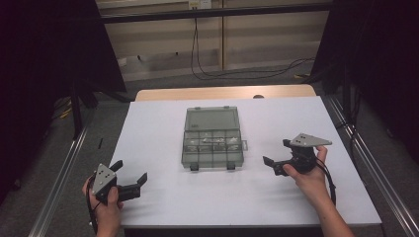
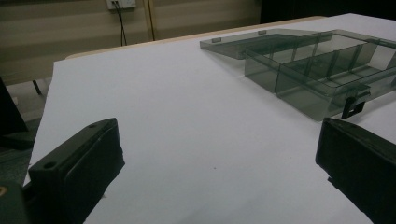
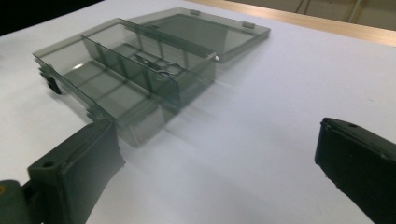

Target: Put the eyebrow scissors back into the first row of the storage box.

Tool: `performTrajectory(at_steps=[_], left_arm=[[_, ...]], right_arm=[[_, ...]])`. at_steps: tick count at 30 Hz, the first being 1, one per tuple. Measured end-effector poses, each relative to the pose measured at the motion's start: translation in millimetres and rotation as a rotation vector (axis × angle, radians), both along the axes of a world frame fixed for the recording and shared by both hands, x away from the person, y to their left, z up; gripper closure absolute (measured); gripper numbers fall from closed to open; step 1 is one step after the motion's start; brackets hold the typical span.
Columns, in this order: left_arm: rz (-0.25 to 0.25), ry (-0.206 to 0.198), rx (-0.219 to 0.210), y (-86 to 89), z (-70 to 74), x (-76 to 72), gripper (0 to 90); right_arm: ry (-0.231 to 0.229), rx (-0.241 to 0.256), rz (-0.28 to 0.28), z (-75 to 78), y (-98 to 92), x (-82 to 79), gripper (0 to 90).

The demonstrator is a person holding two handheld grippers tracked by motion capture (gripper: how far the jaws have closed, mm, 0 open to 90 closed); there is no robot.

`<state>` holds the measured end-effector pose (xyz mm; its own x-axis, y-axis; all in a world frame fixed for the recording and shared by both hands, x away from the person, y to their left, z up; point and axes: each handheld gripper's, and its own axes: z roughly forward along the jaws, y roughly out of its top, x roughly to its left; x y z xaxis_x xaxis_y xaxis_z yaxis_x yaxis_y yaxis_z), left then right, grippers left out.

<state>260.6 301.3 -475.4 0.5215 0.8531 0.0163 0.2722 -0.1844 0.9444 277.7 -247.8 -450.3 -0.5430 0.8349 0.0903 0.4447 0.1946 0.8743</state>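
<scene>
A white tabletop [image 1: 163,197] stands in a dim room. At its middle, an open compartment box [image 1: 213,148] holds small metal parts [image 1: 211,142]. Left claw [image 1: 129,175] and right claw [image 1: 276,153] are both released, empty.

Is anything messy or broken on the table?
Nothing stands out. The plastic box sits straight in the middle of the white table, its lid lying open and flat behind it. A few small pieces lie inside its compartments; nothing has spilled. Both claws, left and right, are open and apart from it.
</scene>
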Motion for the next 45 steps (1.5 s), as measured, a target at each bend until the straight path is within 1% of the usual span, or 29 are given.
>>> performTrajectory(at_steps=[2, 5, 6, 7, 8, 10, 11, 13, 14, 15, 19, 20, 21, 22, 25, 29, 32, 33, 34, 36, 38, 45], left_arm=[[-0.001, -0.001, 0.001, 0.1, 0.0, 0.1, 0.5], [0.001, -0.004, -0.017, -0.5, -0.2, -0.1, 0.5], [-0.001, -0.003, -0.009, 0.1, 0.0, -0.2, 0.5], [0.0, -0.004, -0.017, -0.5, -0.3, -0.1, 0.5], [-0.004, -0.002, -0.003, 0.3, 0.0, -0.1, 0.5], [-0.003, -0.002, -0.004, -0.2, 0.0, -0.3, 0.5], [-0.003, -0.002, -0.004, -0.2, 0.0, -0.3, 0.5], [-0.002, -0.001, -0.003, -0.2, 0.0, -0.3, 0.5], [-0.002, -0.001, -0.002, -0.2, 0.1, -0.3, 0.5], [-0.005, -0.002, 0.001, 0.0, 0.3, -0.4, 0.5], [-0.007, -0.002, 0.004, 0.1, 0.3, -0.2, 0.4], [-0.011, -0.004, 0.002, -0.1, 0.2, -0.2, 0.5], [-0.009, -0.007, 0.0, -0.3, 0.2, -0.4, 0.5], [-0.011, -0.008, 0.005, -0.1, 0.3, -0.5, 0.4], [-0.009, -0.009, 0.002, -0.8, 0.2, -0.8, 0.4], [-0.014, -0.01, 0.008, -0.4, 0.4, -1.0, 0.4], [-0.017, -0.013, -0.003, -0.3, 0.0, -0.6, 0.4], [-0.017, -0.013, -0.003, -0.3, 0.0, -0.6, 0.4], [-0.018, -0.012, -0.003, -0.4, 0.0, -0.6, 0.4], [-0.015, -0.011, 0.0, -0.3, 0.3, -0.7, 0.4], [-0.02, -0.011, 0.004, 0.4, 0.5, -0.7, 0.4], [-0.018, -0.01, 0.004, 0.6, 0.7, 0.0, 0.4]], right_arm=[[-0.003, 0.001, -0.002, -0.8, -2.5, -1.2, 0.0], [0.0, 0.008, -0.034, -3.7, -15.6, -9.6, 0.0], [-0.003, 0.009, -0.037, -4.2, -17.8, -11.1, 0.0], [-0.003, 0.012, -0.046, -4.8, -21.4, -14.0, 0.0], [-0.003, 0.012, -0.05, -5.6, -24.5, -16.1, 0.0], [-0.01, 0.012, -0.064, -7.0, -30.3, -20.7, 0.0], [-0.01, 0.012, -0.064, -7.0, -30.3, -20.7, 0.0], [-0.01, 0.016, -0.084, -8.4, -38.6, -26.7, 0.0], [-0.01, 0.016, -0.084, -8.4, -38.6, -26.7, 0.0], [-0.008, 0.016, -0.095, -9.1, -44.1, -30.5, 0.2], [-0.011, 0.013, -0.106, -10.8, -51.4, -36.3, 0.3], [-0.009, 0.009, -0.123, -11.8, -56.0, -39.7, 0.3], [-0.008, 0.011, -0.125, -12.1, -58.7, -41.2, 0.3], [-0.006, 0.008, -0.133, -12.3, -61.4, -42.6, 0.4], [-0.007, 0.012, -0.156, -13.5, -69.7, -46.3, 0.6], [-0.006, 0.015, -0.172, -15.1, -76.6, -50.6, 0.6], [-0.003, 0.012, -0.183, -16.6, -84.8, -57.5, 0.6], [-0.003, 0.012, -0.183, -16.6, -84.8, -57.5, 0.6], [-0.006, 0.01, -0.194, -17.2, -90.6, -60.8, 0.6], [-0.005, 0.014, -0.2, -17.4, -92.7, -61.9, 0.6], [-0.007, 0.026, -0.218, -18.0, -100.0, -65.8, 0.6], [-0.012, 0.02, -0.227, -19.7, -106.5, -68.3, 0.6]])
